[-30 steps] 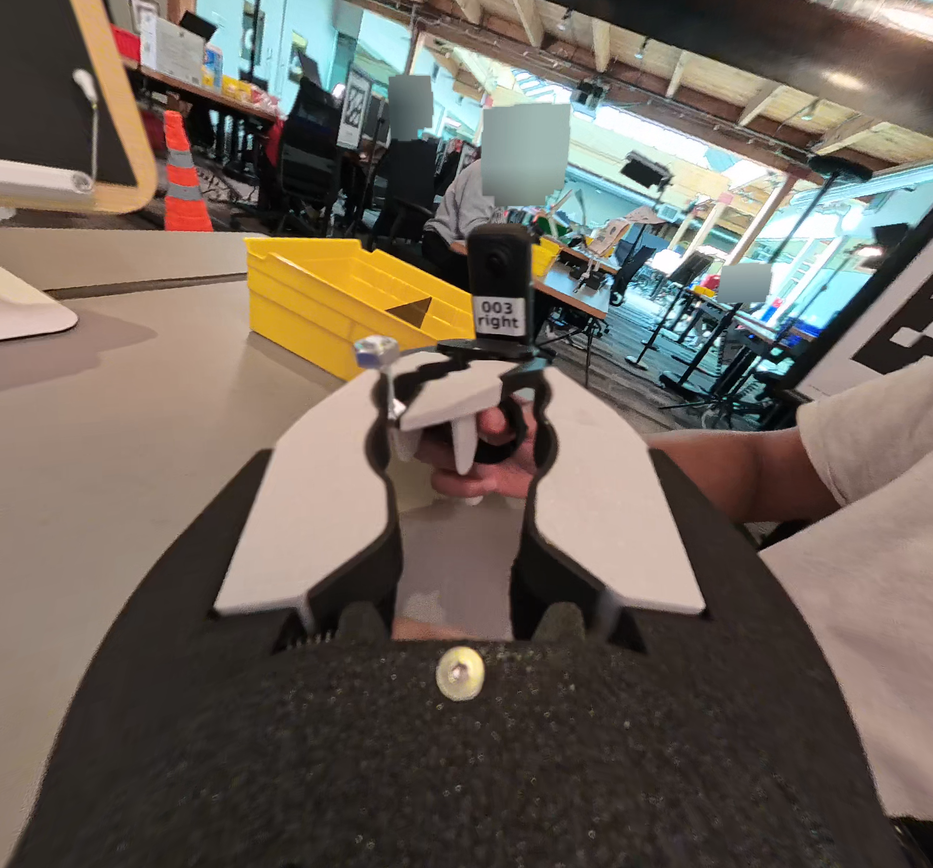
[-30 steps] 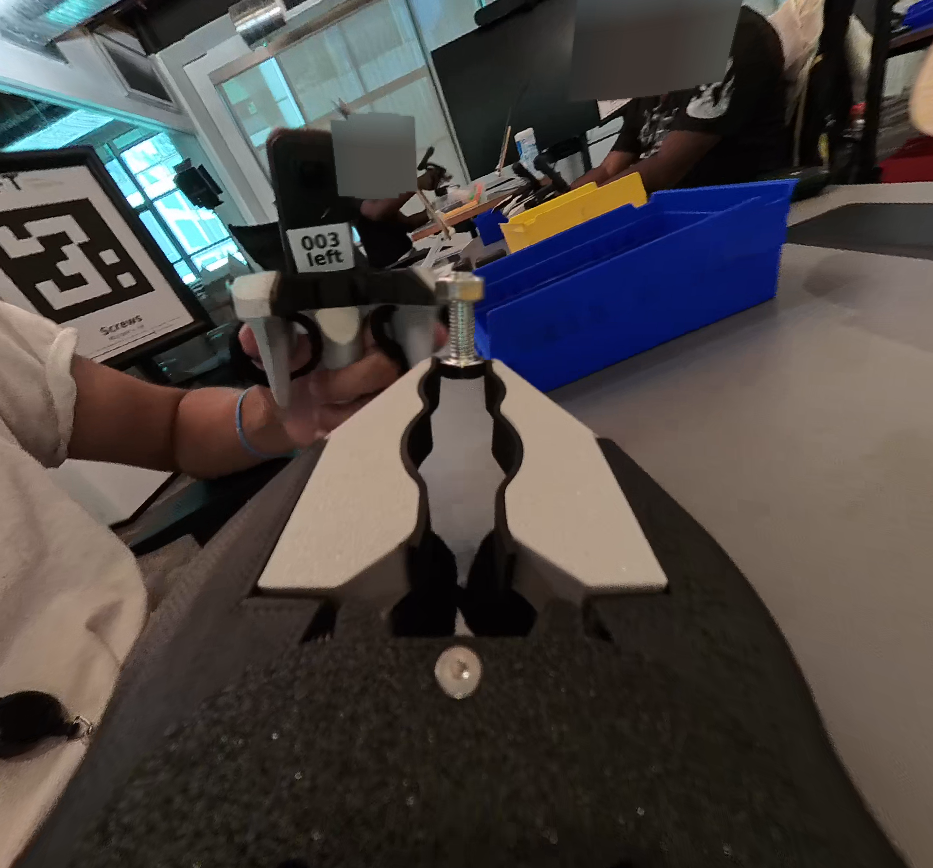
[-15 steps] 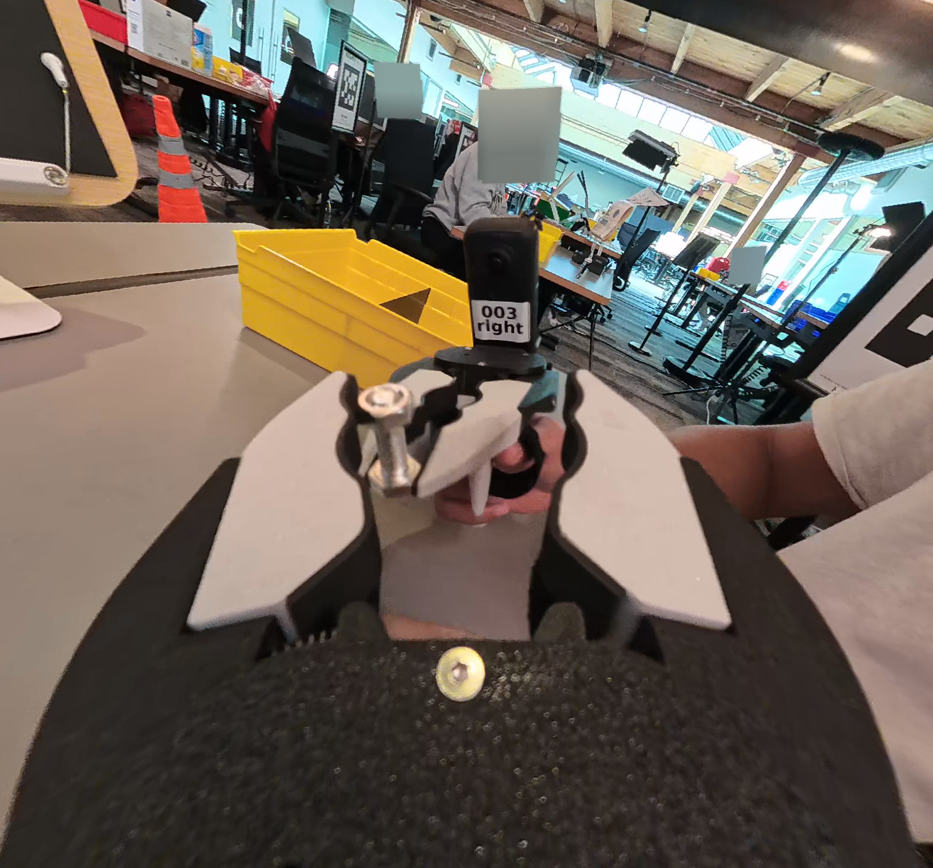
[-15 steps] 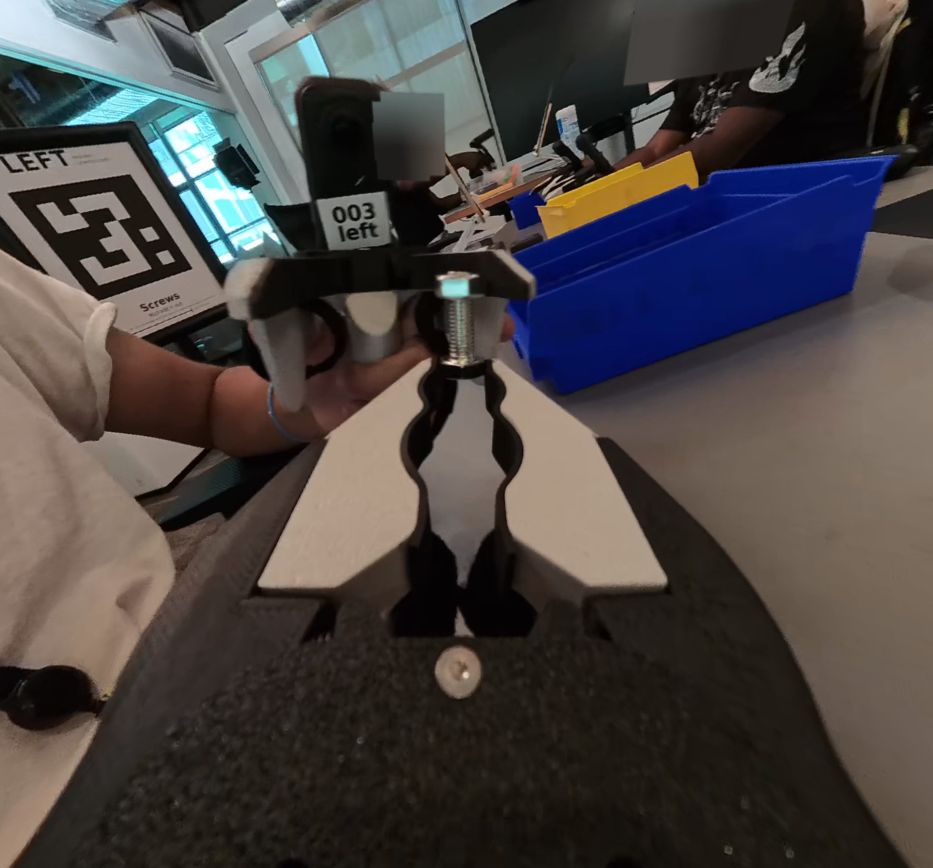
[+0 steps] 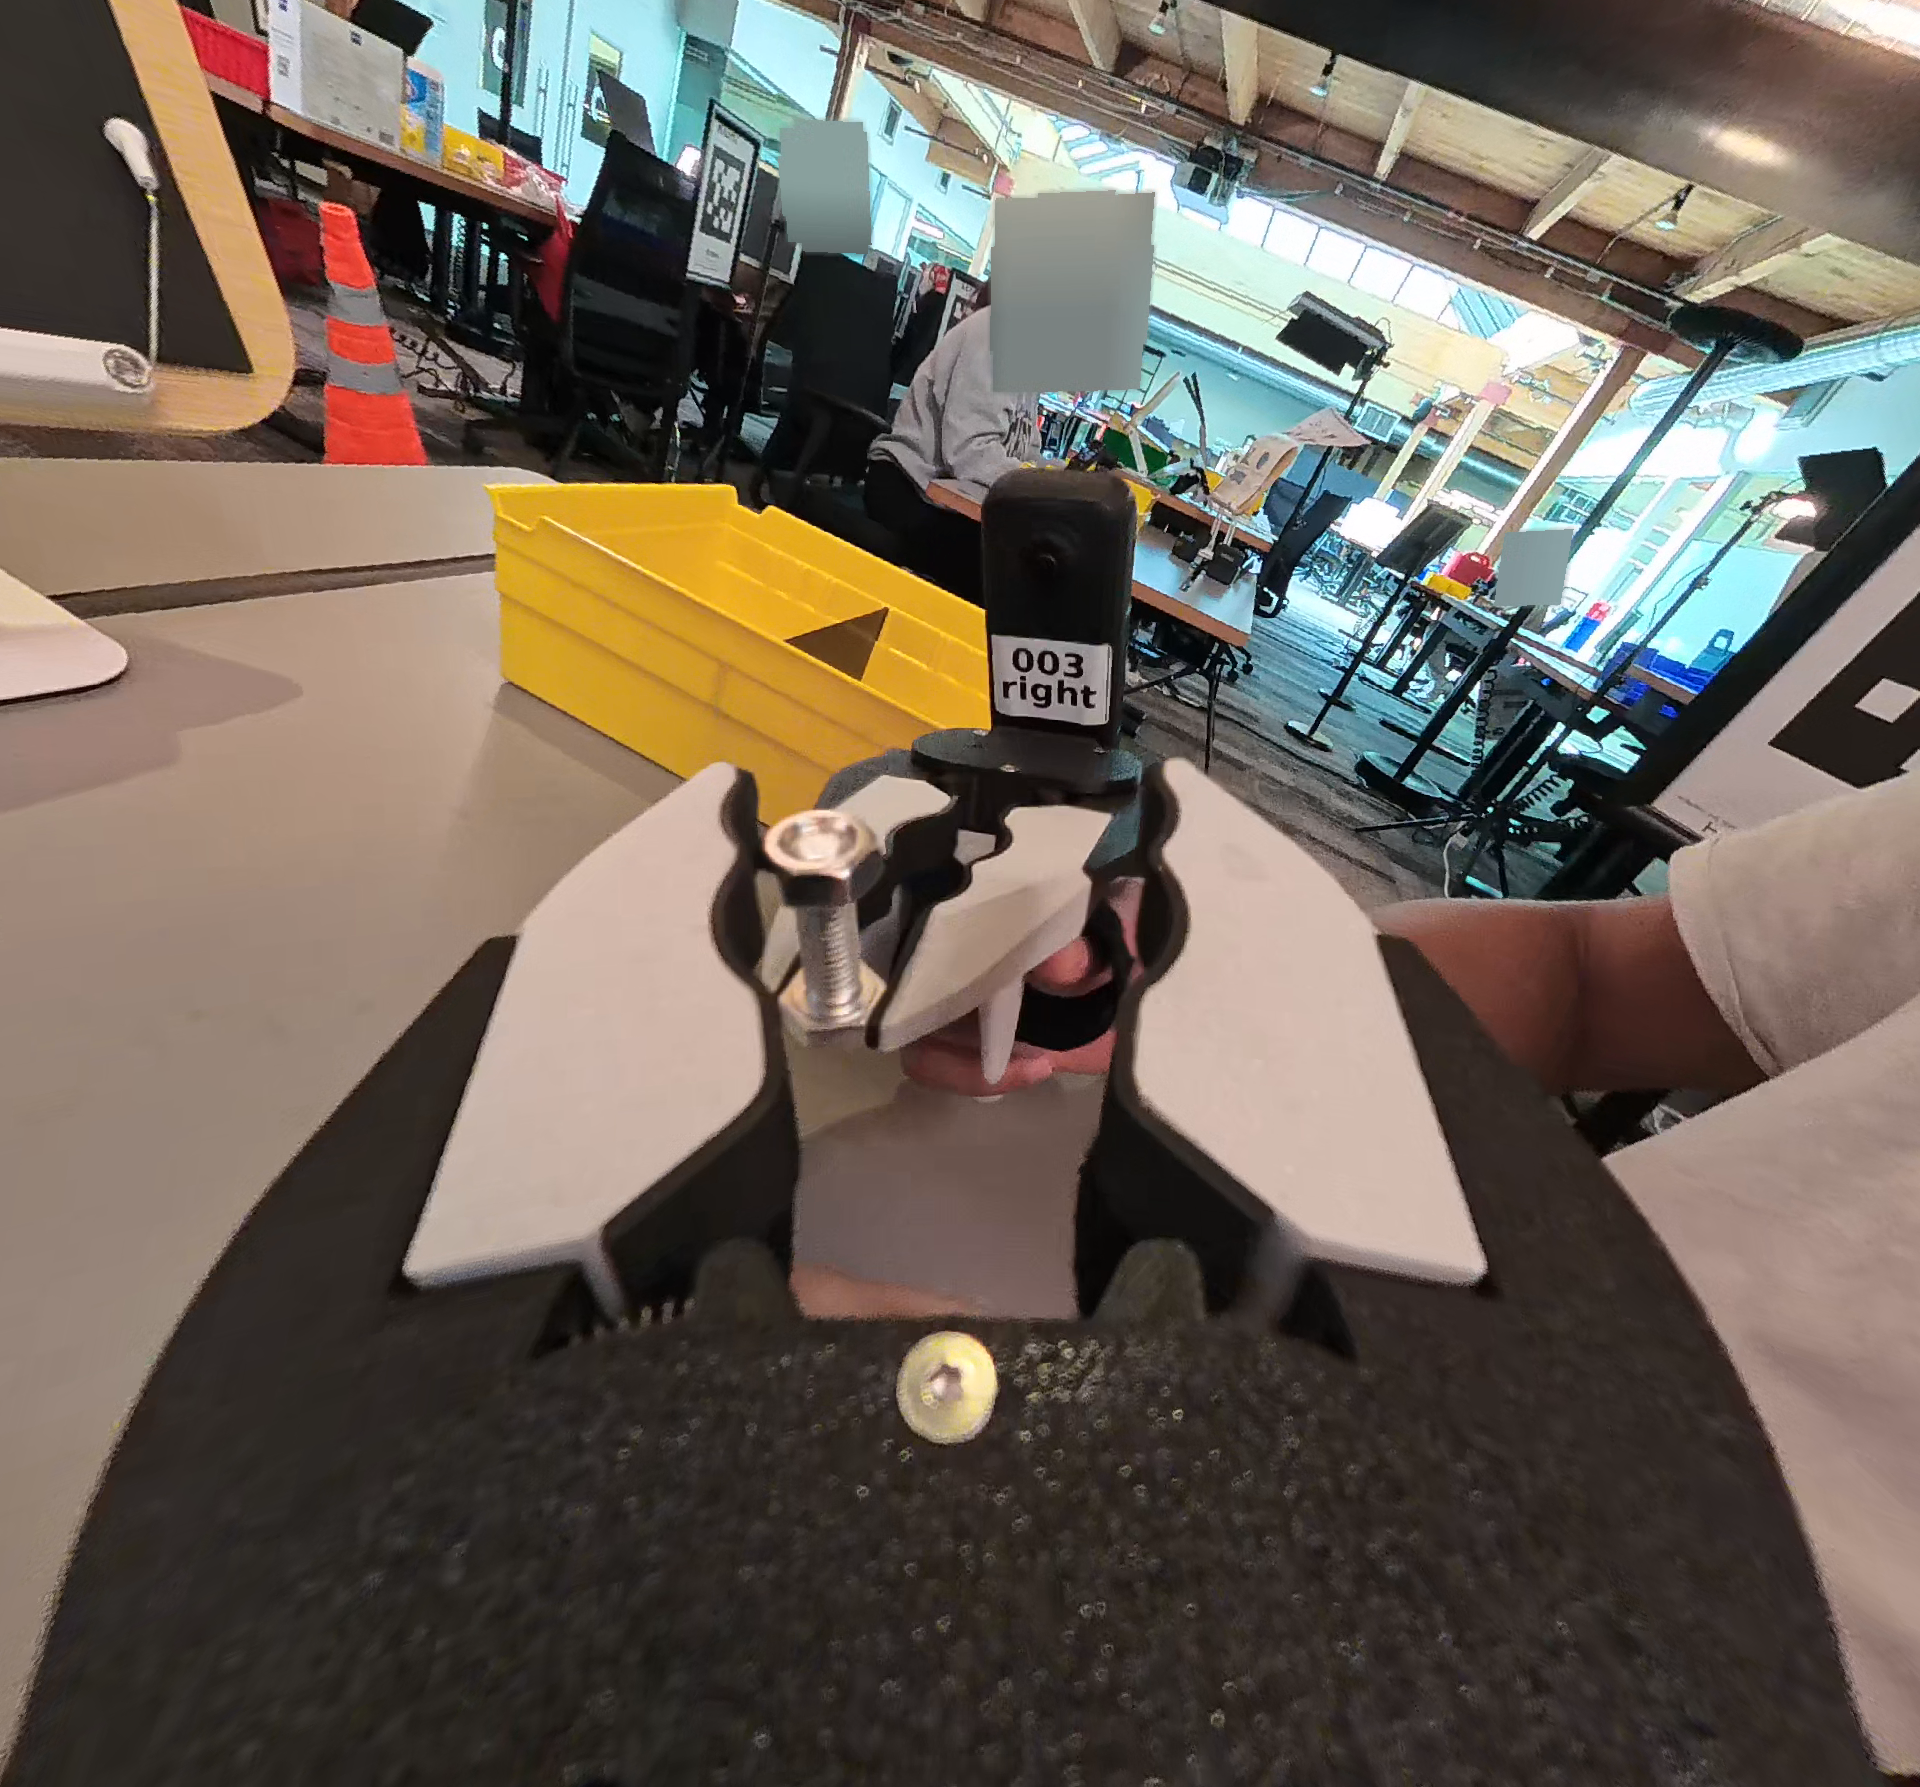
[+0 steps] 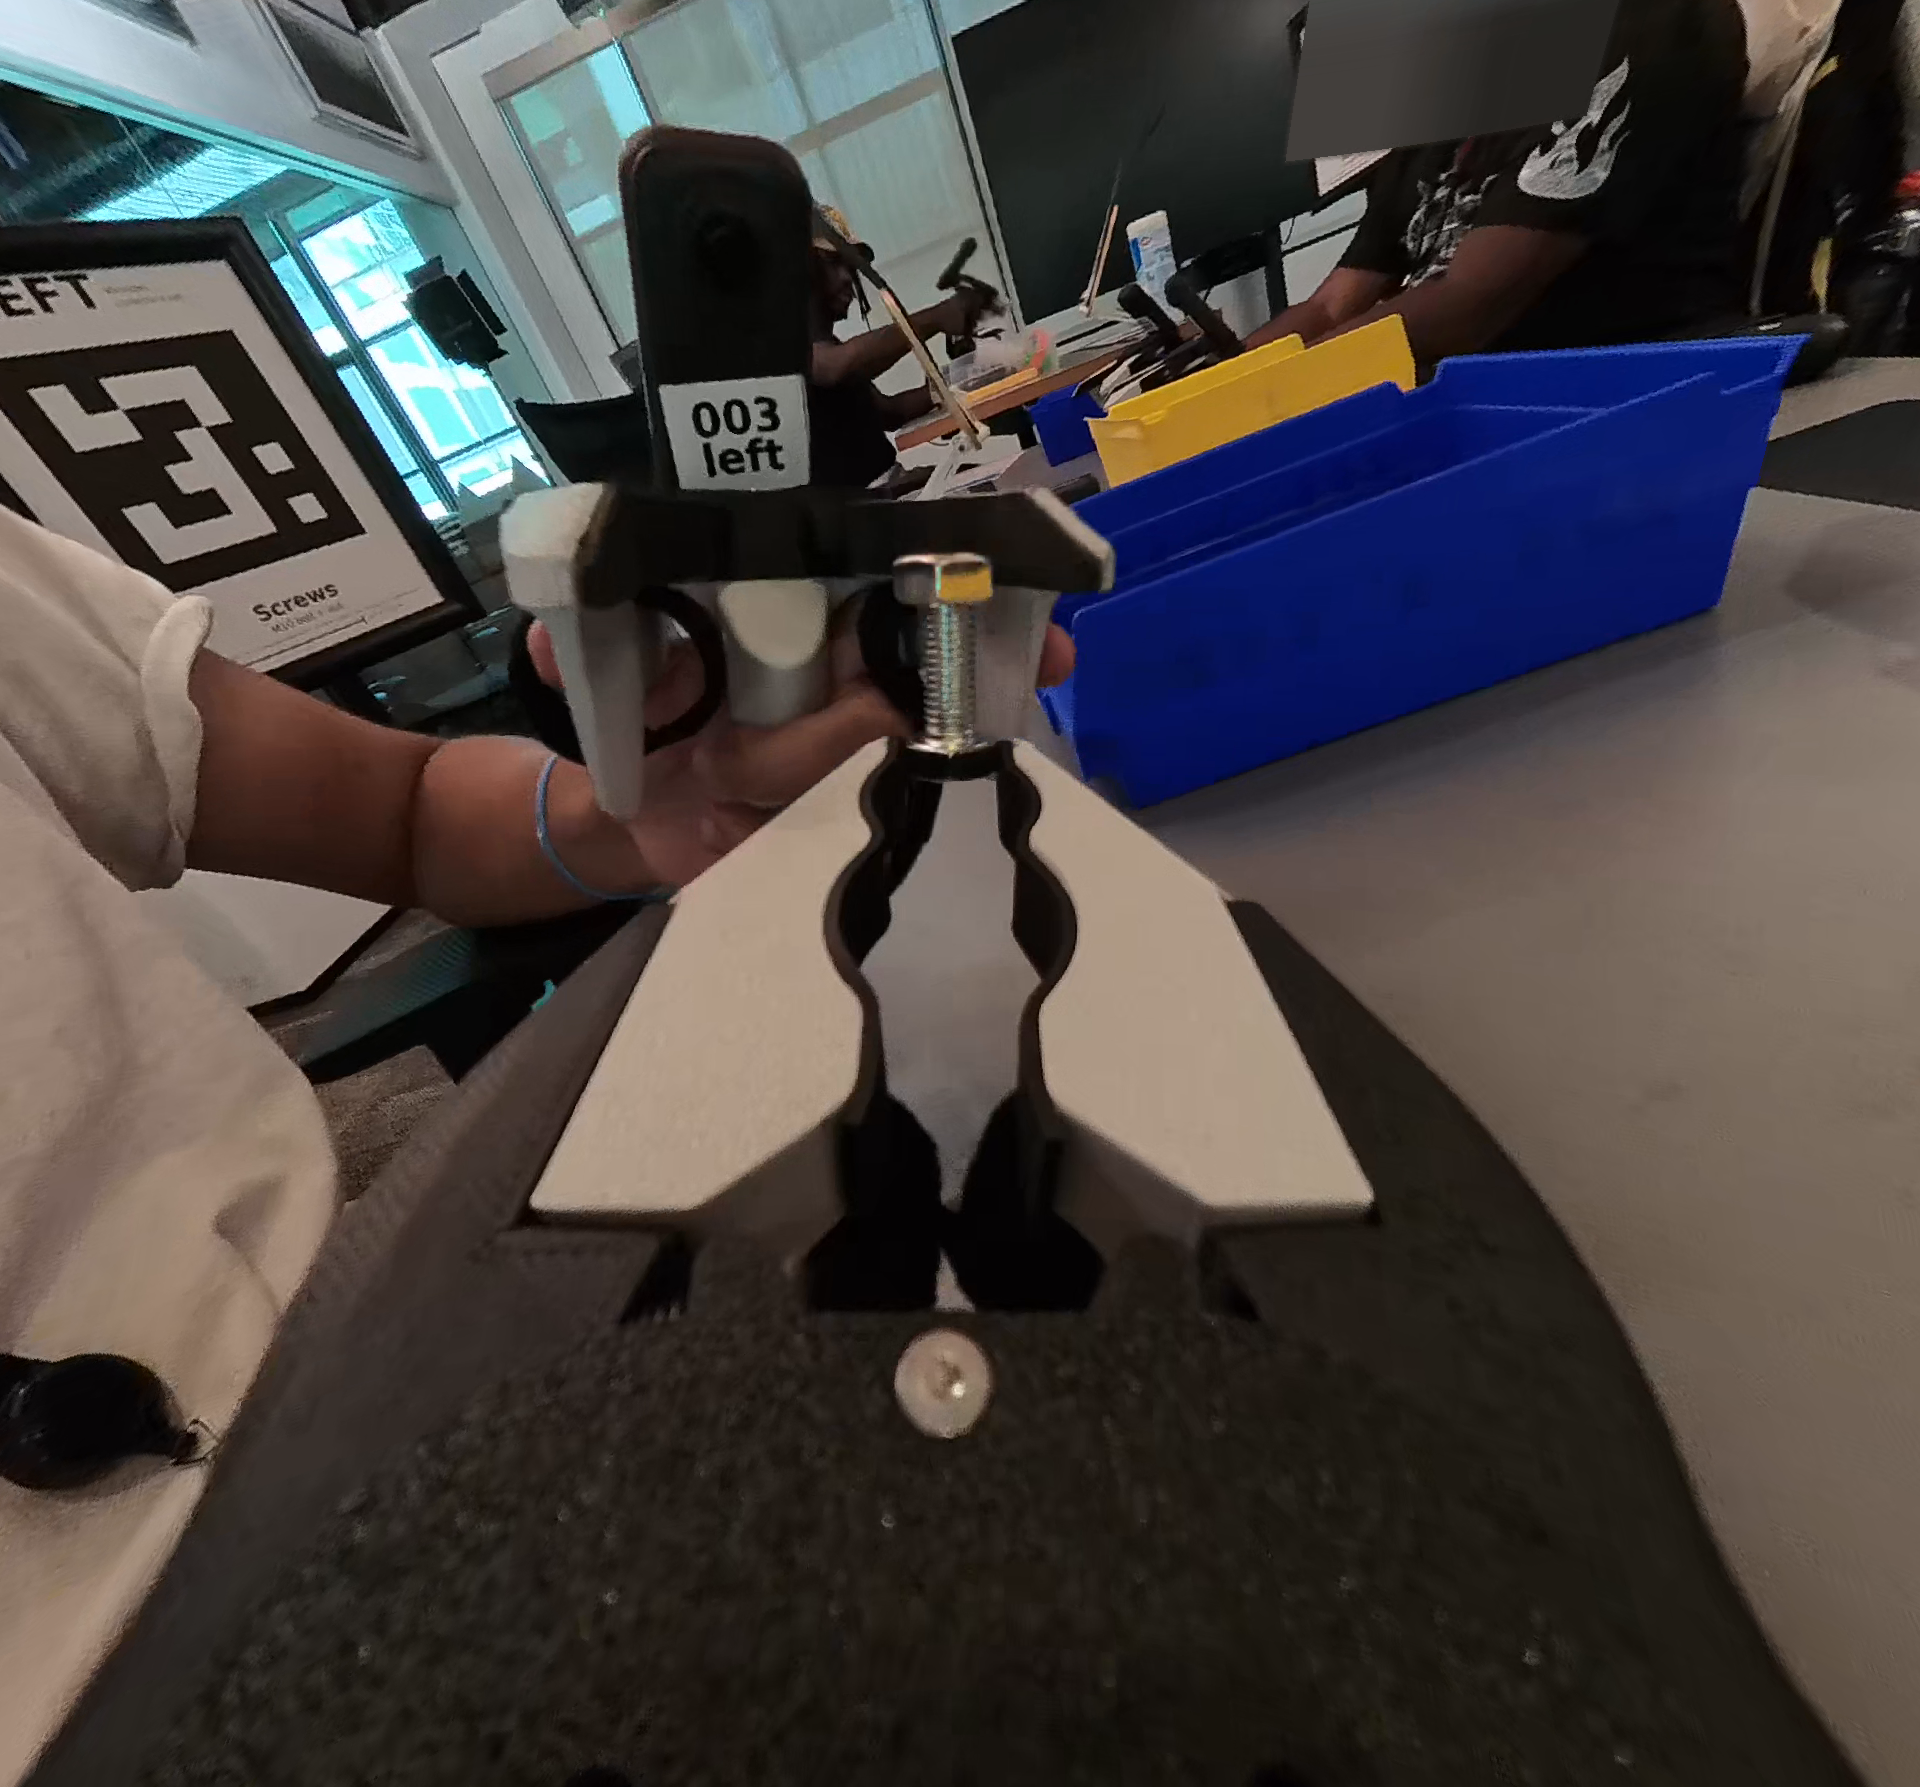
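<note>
My right gripper (image 6: 948, 763) is shut on the lower end of a silver hex bolt (image 6: 948, 657), at the nut, and holds it upright above the grey table (image 6: 1558, 906). My left gripper (image 5: 945, 781) is open wide. The bolt (image 5: 821, 916) stands between its fingers, close to the left finger (image 5: 623, 958), and neither pad presses on it. In the left wrist view the right gripper (image 5: 883, 1020) faces me, its tips on the nut. In the right wrist view the left gripper (image 6: 810, 698) is just behind the bolt, fingers spread.
A yellow bin (image 5: 665, 615) sits on the table beyond the left gripper. A blue bin (image 6: 1403, 574) sits right of the bolt, with another yellow bin (image 6: 1247, 397) behind it. A framed marker sign (image 6: 177, 449) stands at left. People sit at desks behind. Across from one pair of fingers to the other is roughly 5 centimetres.
The left gripper opened wider and came up to the right gripper, so the bolt now stands between its fingers. The right gripper kept its hold on the bolt.
</note>
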Motion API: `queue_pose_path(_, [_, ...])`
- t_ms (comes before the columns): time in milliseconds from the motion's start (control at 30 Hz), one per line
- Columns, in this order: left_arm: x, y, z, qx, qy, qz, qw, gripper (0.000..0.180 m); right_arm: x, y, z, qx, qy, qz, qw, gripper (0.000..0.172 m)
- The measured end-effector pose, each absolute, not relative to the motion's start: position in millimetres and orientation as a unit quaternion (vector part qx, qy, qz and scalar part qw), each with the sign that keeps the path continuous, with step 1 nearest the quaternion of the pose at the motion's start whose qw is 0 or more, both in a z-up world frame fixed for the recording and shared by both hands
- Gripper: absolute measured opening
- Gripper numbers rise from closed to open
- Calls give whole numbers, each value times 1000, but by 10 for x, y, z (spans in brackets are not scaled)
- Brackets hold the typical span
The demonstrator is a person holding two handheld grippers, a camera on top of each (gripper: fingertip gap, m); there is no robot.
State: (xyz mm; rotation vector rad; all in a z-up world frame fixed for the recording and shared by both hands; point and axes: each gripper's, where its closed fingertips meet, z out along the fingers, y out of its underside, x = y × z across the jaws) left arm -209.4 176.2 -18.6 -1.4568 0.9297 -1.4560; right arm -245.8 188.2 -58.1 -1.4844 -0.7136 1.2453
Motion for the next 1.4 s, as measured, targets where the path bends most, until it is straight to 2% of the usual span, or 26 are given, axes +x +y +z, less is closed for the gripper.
queue_pose_path(100, [-2162,1750,-169,-585,362,-581,435,73,-2358,1950,-581,-623,-282,513,519,17])
queue_pose_path(167, [-2260,1710,-138,-576,363,-587,439,58,-2240,2025,-567,-627,-261,513,526,17])
queue_pose_path(400, [-2311,1843,-263,-595,341,-585,432,66,-2279,1985,-585,-626,-273,512,521,17])
queue_pose_path(600, [-2086,1828,-219,-583,367,-590,420,66,-2472,1911,-612,-624,-291,516,510,17])
queue_pose_path(667, [-2093,1798,-228,-584,366,-587,424,73,-2423,1942,-622,-626,-285,516,510,17])
queue_pose_path(800, [-2261,1799,-162,-577,352,-591,441,56,-2254,2032,-570,-627,-253,518,525,17])
queue_pose_path(967, [-2234,1857,-206,-589,349,-581,440,67,-2318,1987,-583,-624,-270,516,521,17])
queue_pose_path(1133, [-2071,1789,-198,-582,371,-587,422,66,-2505,1888,-573,-617,-291,519,515,17])
queue_pose_path(1200, [-2097,1771,-185,-583,371,-580,432,73,-2444,1922,-571,-618,-286,517,518,17])
queue_pose_path(1400, [-2352,1822,-93,-579,350,-579,455,64,-2197,1998,-529,-618,-269,511,533,17])
